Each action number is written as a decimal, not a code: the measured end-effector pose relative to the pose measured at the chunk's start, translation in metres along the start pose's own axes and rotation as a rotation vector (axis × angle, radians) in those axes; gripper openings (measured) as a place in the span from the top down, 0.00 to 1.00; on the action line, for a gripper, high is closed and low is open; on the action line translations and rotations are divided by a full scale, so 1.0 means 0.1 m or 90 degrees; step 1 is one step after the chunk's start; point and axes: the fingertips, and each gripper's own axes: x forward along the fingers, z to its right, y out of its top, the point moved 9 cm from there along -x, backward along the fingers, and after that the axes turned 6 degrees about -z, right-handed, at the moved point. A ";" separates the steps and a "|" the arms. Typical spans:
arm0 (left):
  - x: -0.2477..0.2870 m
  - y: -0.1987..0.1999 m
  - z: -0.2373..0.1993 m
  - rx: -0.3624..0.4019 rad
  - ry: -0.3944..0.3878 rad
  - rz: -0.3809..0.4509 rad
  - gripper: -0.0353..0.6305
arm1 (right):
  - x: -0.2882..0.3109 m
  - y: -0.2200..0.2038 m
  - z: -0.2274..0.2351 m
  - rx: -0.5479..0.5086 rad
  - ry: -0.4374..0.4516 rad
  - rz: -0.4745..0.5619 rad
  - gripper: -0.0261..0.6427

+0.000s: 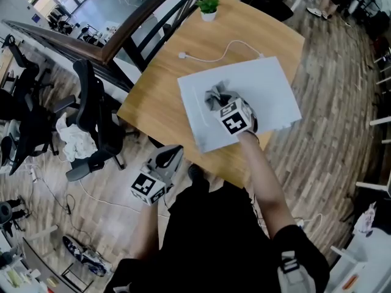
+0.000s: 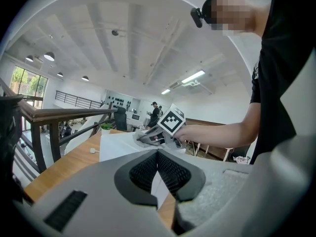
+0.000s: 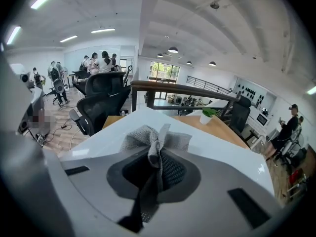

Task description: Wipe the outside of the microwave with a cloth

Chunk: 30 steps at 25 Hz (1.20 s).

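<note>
We see one grey cloth (image 1: 216,94), bunched up and lying on the flat white top of the one microwave (image 1: 272,81), near the middle of that top. The right tool (image 1: 225,105) is clamped on it. In the right gripper view, a fold of the cloth (image 3: 155,135) runs down between the two dark pads, and the rest spreads over the microwave top (image 3: 232,154).

There are two tools. The left tool (image 1: 170,156) hangs well off the microwave, on our near side and below the worktop edge. In the left gripper view its jaws are closed together with nothing between them (image 2: 158,157), and they point up towards the right tool (image 2: 157,135) and its marker cube.

The microwave sits on one wooden worktop (image 1: 159,96). Beyond the microwave lies one white cable (image 1: 214,56), and further on, at the far corner, stands one small green plant in a white pot (image 1: 208,8). To the microwave's left, off the worktop, stands one black office chair (image 1: 91,112).
</note>
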 end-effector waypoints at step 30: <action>0.60 0.17 0.50 -0.007 0.032 0.011 0.94 | -0.15 -0.48 1.19 0.034 -0.024 0.001 0.93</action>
